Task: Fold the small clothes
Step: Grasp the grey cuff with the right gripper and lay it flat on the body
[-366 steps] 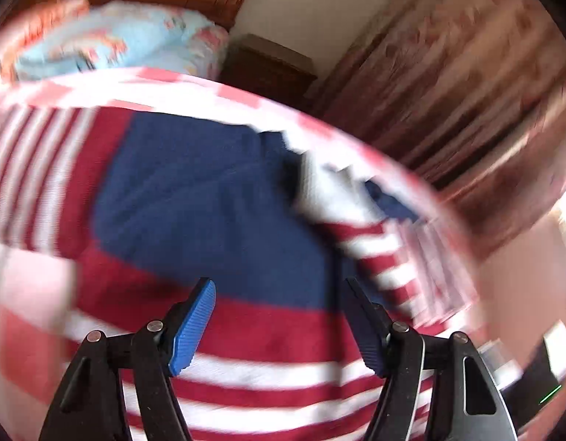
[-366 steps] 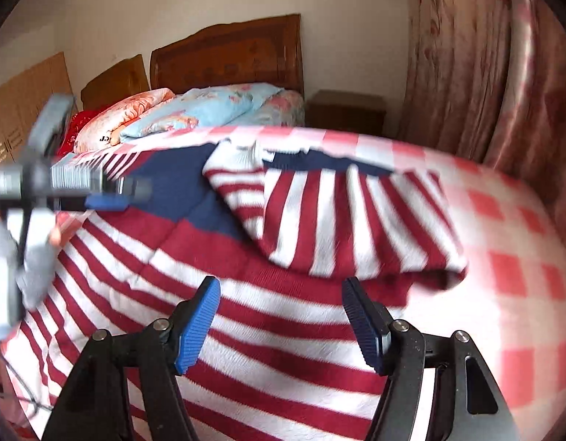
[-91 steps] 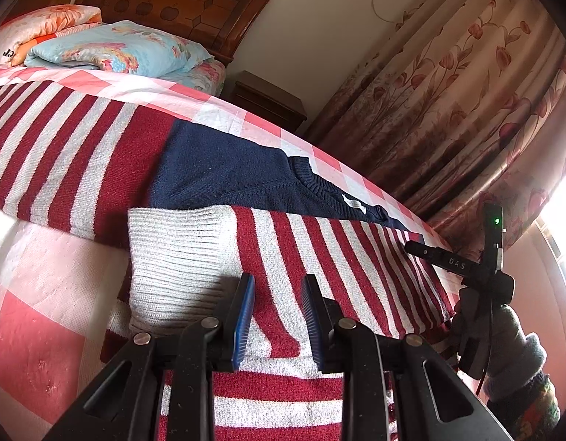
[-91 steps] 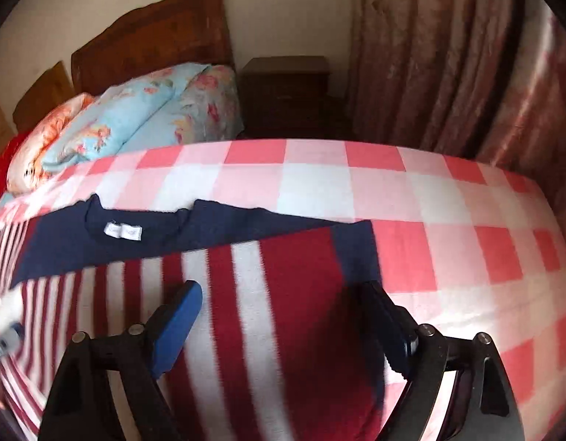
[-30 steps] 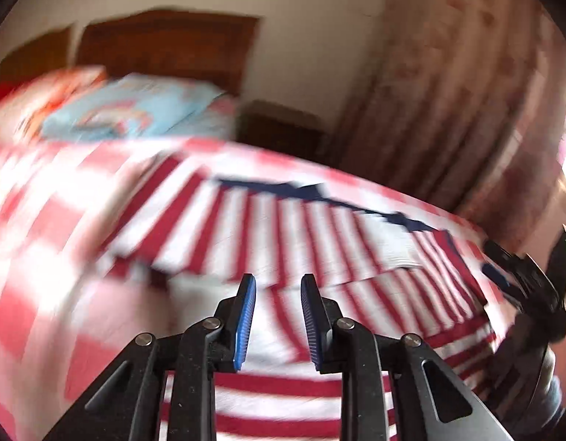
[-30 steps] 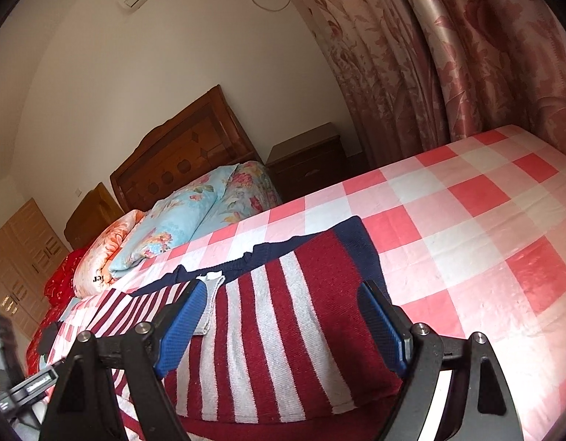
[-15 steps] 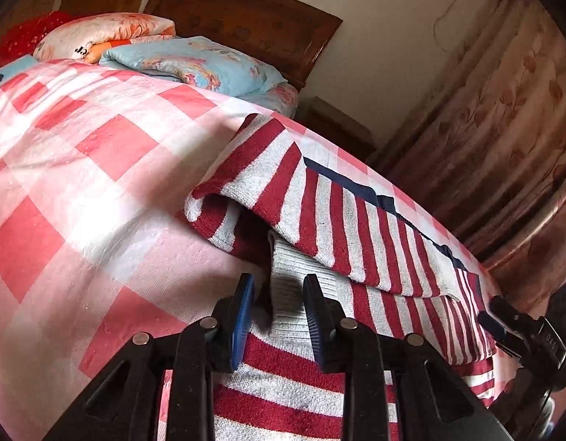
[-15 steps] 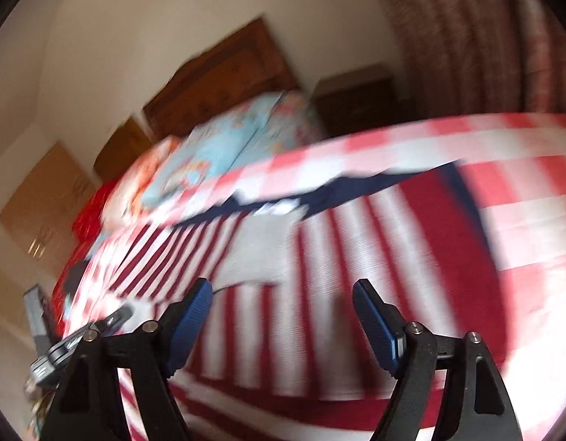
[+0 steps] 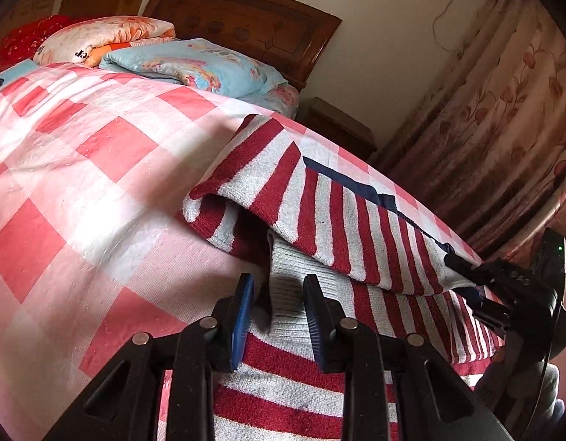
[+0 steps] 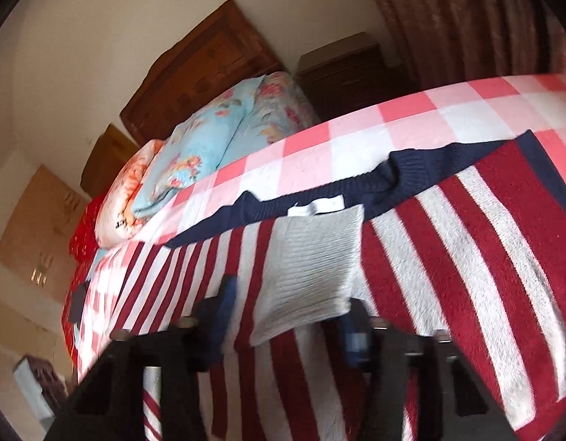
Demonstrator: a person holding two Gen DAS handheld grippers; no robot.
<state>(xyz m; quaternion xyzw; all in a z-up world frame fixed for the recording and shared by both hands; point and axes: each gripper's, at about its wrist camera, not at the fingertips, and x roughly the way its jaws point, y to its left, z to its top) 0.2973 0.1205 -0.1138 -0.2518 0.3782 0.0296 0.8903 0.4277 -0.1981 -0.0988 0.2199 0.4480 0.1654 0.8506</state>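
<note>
A red-and-white striped sweater (image 9: 338, 220) with a navy collar lies on the checked bedspread (image 9: 99, 169), both sleeves folded in over its body. My left gripper (image 9: 277, 308) is narrowly open, its fingers either side of the grey ribbed cuff (image 9: 294, 286) at the sweater's left edge. The right gripper (image 9: 503, 294) shows at the far right of the left wrist view. In the right wrist view the sweater (image 10: 466, 257) fills the lower frame, and my right gripper (image 10: 286, 327) is open, straddling the other grey cuff (image 10: 312, 261) below the navy collar (image 10: 356, 183).
Pillows (image 9: 183, 62) and folded bedding lie at the wooden headboard (image 9: 246, 22). A dark nightstand (image 10: 345, 70) stands beside the bed, with floral curtains (image 9: 503, 117) to the right. Bare pink-checked bedspread lies left of the sweater.
The left gripper has held at the left cuff, moving in slightly. The right gripper has dropped closer over the sweater, onto the folded right cuff.
</note>
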